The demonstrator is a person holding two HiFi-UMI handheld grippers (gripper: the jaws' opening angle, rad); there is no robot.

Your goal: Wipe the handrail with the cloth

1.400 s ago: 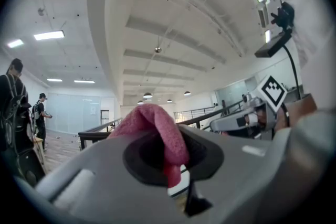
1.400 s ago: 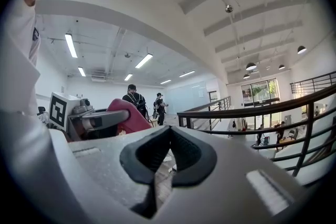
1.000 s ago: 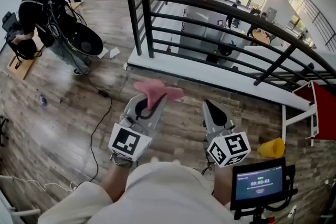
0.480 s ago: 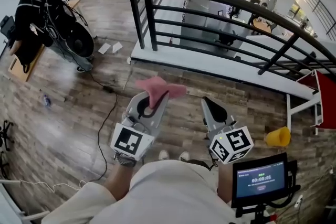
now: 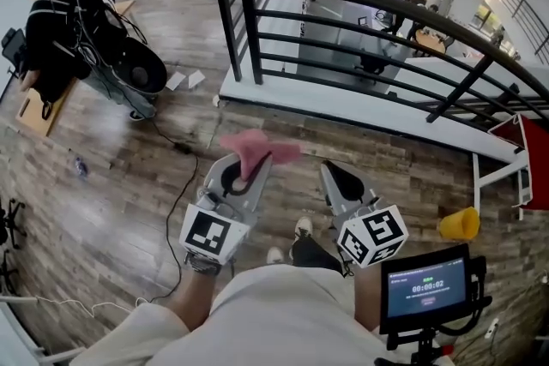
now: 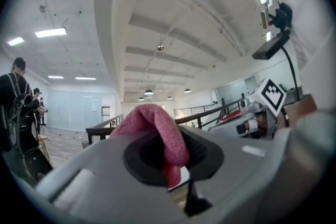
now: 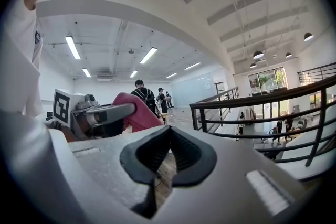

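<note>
1. Wood-plank floor [image 5: 94,210] fills most of your head view, its boards mottled brown and grey with a dull sheen. Overhead, your gripper views show a white beamed ceiling [image 6: 173,23] with long strip lights.
2. Across the top of your head view runs the handrail [image 5: 360,0]. It is a dark metal railing with a smooth rounded top rail, thin horizontal bars and upright posts. It stands on a white curb at the floor's edge, and a lower level with glass doors shows through it.
3. At the upper left a person [image 5: 51,13] in dark clothes bends over bulky black gear, well apart from you.
4. Your left gripper [image 5: 254,165] is a matte grey moulded body with black ribbed pads, and it is clamped on the cloth [image 5: 257,143]. The cloth is pink, soft and fuzzy. One fold is pinched between the pads, and the rest bunches out over the tips in rounded lobes. You hold it above the floor, short of the handrail and not touching it.
5. Your right gripper [image 5: 333,174] sits just beside the left one and has the same grey build. Its jaws are pressed together with nothing between them, and in its own view the black pads meet tip to tip.
6. A dark screen [image 5: 426,291] with a bluish display sits at the lower right.
7. Each gripper carries a white marker cube [image 5: 210,234] with black squares at its rear end.
8. A yellow cone-shaped object [image 5: 459,225] lies on the boards at the right.
9. A thin black cable [image 5: 163,219] snakes over the floor to your left.
</note>
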